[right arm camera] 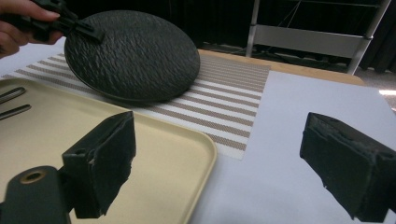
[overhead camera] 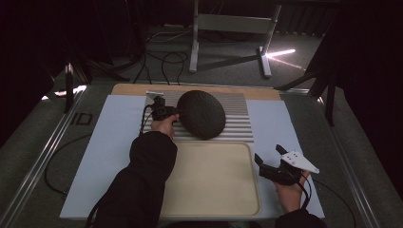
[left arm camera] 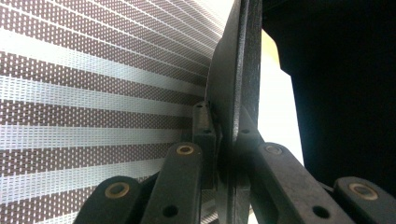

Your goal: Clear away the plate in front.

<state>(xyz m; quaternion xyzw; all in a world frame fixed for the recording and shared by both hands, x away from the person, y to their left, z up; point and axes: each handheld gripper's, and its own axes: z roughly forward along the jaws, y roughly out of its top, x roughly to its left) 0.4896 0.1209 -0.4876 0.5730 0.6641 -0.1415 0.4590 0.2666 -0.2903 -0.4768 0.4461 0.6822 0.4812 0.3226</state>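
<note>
A round black textured plate (overhead camera: 202, 114) is tilted up on the striped placemat (overhead camera: 240, 114), its near edge resting on the mat. My left gripper (overhead camera: 175, 113) is shut on the plate's left rim (left arm camera: 233, 93), one pad on each face. The right gripper view shows the tilted plate (right arm camera: 133, 56) with the left gripper (right arm camera: 86, 29) on its upper left rim. My right gripper (overhead camera: 268, 159) hovers open beside the tray's right edge, its pads (right arm camera: 105, 161) wide apart with nothing between them.
A cream tray (overhead camera: 209, 178) lies in front of the placemat, with two utensil handles (right arm camera: 11, 102) on its left part. A pale blue sheet (overhead camera: 109, 142) covers the table. A metal stand (overhead camera: 228, 28) and cables lie beyond the table's far edge.
</note>
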